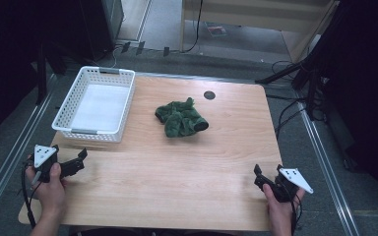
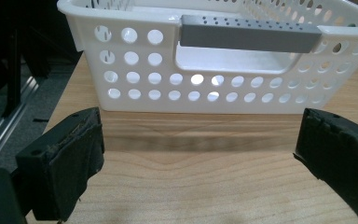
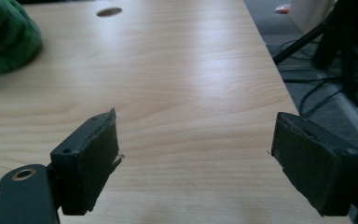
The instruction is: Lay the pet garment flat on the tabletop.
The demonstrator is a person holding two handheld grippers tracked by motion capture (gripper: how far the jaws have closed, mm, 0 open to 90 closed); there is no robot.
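The green cloth [image 1: 181, 117] lies crumpled near the middle of the wooden table [image 1: 187, 167] in the high view, just to the right of the white basket [image 1: 96, 102] and well apart from both tools, with our left gripper [image 1: 75, 163] at the near left edge and our right gripper [image 1: 268, 178] at the near right corner. In the left gripper view we see the jaws spread wide with nothing between them, above bare wood, facing the basket's [image 2: 135, 84] grey handle [image 2: 249, 33]. In the right gripper view our jaws again stand wide and empty over the table [image 3: 186, 84], and an edge of the cloth [image 3: 4, 37] sits at the upper left.
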